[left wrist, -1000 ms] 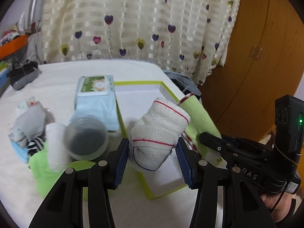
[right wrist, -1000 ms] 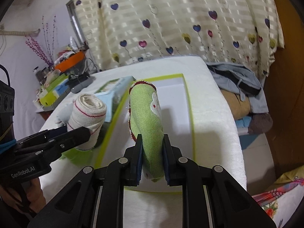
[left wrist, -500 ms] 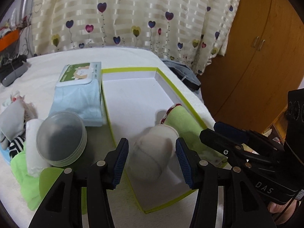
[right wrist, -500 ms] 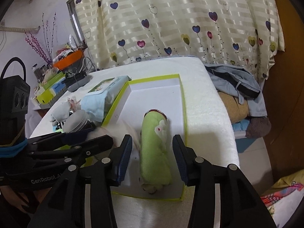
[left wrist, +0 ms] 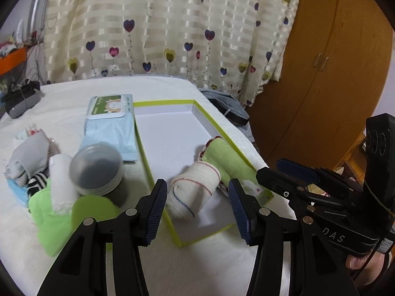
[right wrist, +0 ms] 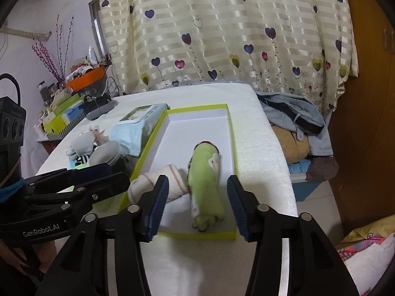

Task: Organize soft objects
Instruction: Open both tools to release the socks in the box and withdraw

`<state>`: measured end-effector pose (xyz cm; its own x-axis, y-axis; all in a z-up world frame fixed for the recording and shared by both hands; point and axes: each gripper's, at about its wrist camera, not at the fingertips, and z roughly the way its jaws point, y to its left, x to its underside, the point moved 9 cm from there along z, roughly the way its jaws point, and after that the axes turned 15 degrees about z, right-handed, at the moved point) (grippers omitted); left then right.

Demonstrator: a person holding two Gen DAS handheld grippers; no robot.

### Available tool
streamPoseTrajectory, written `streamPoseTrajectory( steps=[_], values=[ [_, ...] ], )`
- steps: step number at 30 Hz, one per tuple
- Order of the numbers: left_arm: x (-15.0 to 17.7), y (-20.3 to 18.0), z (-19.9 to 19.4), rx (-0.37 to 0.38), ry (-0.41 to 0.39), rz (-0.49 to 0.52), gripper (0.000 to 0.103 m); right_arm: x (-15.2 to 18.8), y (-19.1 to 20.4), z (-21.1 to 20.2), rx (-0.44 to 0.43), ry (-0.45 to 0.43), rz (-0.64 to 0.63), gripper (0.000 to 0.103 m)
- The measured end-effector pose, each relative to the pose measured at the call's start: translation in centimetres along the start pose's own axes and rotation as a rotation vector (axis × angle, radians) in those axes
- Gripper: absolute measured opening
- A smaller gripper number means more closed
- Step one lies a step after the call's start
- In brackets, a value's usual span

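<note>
A rolled white cloth with red and blue stripes point(left wrist: 191, 192) and a rolled green cloth point(left wrist: 226, 161) lie side by side in the near end of a white box with a lime-green rim point(left wrist: 217, 127). My left gripper point(left wrist: 197, 209) is open and empty just above and behind the white roll. My right gripper point(right wrist: 196, 208) is open and empty over the green roll point(right wrist: 205, 185); the white roll point(right wrist: 158, 185) lies to its left in the box point(right wrist: 232, 143). More soft items, a grey one point(left wrist: 29, 157), a white roll point(left wrist: 61, 185) and a green cloth point(left wrist: 56, 219), lie at the left.
A blue wet-wipes pack point(left wrist: 111, 125) and a round clear-lidded jar point(left wrist: 96, 170) sit left of the box on the white-covered table point(left wrist: 61, 98). Clothes point(right wrist: 293, 116) are piled right of the table. A heart-patterned curtain and a wooden wardrobe point(left wrist: 321, 74) stand behind.
Both grippers opened and let go: the white roll and the green roll went down into the box, and both grippers drew back and stand open above them.
</note>
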<state>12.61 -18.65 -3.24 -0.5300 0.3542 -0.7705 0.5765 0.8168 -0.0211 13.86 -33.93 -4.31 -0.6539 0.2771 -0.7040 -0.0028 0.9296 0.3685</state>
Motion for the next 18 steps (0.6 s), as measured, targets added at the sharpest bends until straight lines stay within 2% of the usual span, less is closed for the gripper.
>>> streamPoseTrajectory(
  steps=[18],
  values=[
    [2.9,2.8,-6.5,-0.051,-0.060,-0.049,0.050,3.0,5.5,-3.0,-0.012,0.011,-0.099,0.051]
  ],
)
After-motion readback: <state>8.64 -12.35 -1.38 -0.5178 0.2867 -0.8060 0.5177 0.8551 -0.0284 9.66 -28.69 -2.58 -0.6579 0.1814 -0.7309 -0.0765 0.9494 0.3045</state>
